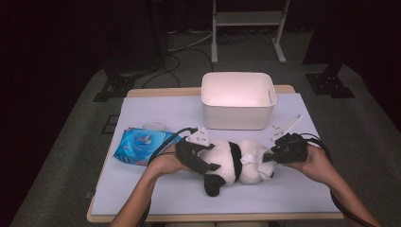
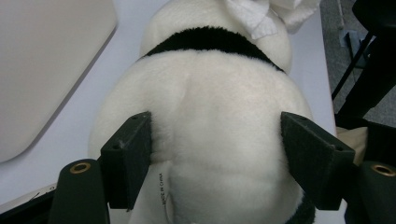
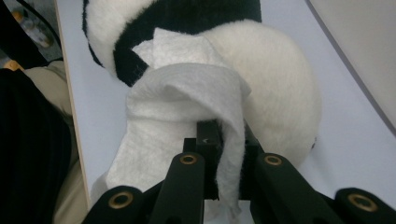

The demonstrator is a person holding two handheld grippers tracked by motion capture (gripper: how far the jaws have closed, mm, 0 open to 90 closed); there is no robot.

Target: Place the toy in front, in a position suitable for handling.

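Note:
A black-and-white panda plush (image 1: 231, 163) lies on its side on the pale mat. My left gripper (image 1: 208, 161) grips its white body from the left. In the left gripper view both pads (image 2: 128, 154) press into the fur of the plush (image 2: 210, 107). My right gripper (image 1: 270, 156) comes in from the right, shut on a white wipe (image 1: 250, 158). In the right gripper view the wipe (image 3: 182, 102) is pinched between the closed jaws of my right gripper (image 3: 224, 140) and drapes against the plush (image 3: 280, 93), beside a black ear.
A white bin (image 1: 238, 100) stands behind the plush at the back of the mat. A blue wipe pack (image 1: 139, 145) with its lid flipped open lies to the left. The table's front edge (image 1: 213, 216) runs near the person's forearms.

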